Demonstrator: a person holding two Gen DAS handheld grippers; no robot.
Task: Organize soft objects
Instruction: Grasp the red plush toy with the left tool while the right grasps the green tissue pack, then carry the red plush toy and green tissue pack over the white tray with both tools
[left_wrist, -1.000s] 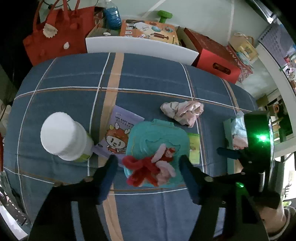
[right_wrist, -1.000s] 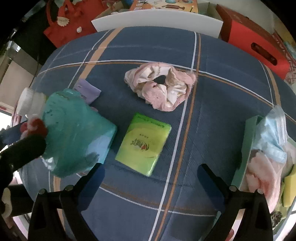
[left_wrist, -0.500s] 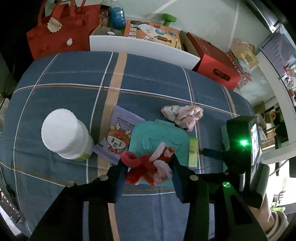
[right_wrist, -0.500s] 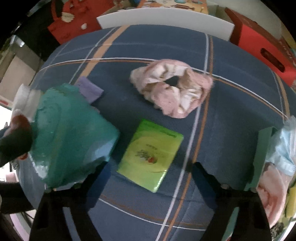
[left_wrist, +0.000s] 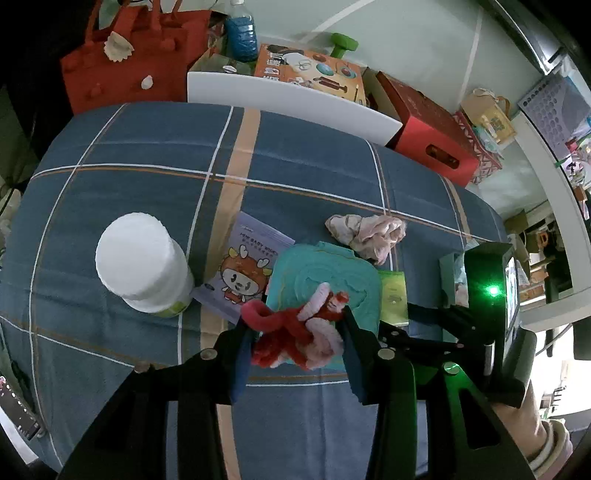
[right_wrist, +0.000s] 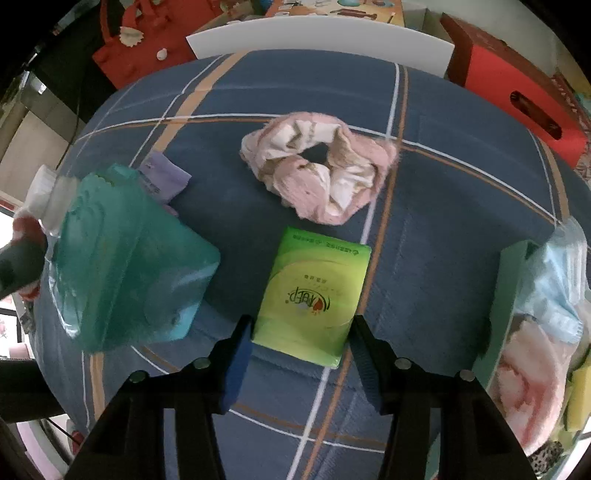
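A blue cloth (left_wrist: 147, 192) with white and tan check lines covers the table; red bags and cardboard boxes crowd its far edge. My left gripper (left_wrist: 293, 341) is clamped on a tangle of fuzzy red and pink pipe cleaners (left_wrist: 295, 332), pads pressed to both sides, above a soft teal pouch (left_wrist: 332, 266) with an embossed surface. Just left of the pouch lie a flat purple wipes packet (left_wrist: 243, 273) printed with a cartoon animal and an upright white-capped bottle (left_wrist: 138, 258). My right gripper (right_wrist: 301, 354) is closing around the near end of a glossy green tissue pack (right_wrist: 314, 295), rectangular and flat on the cloth; whether the pads touch it I cannot tell. Beyond it sits a crumpled pink-and-white fabric scrunchie (right_wrist: 321, 166). At right, a green bin (right_wrist: 506, 295) holds pale blue and pink soft items.
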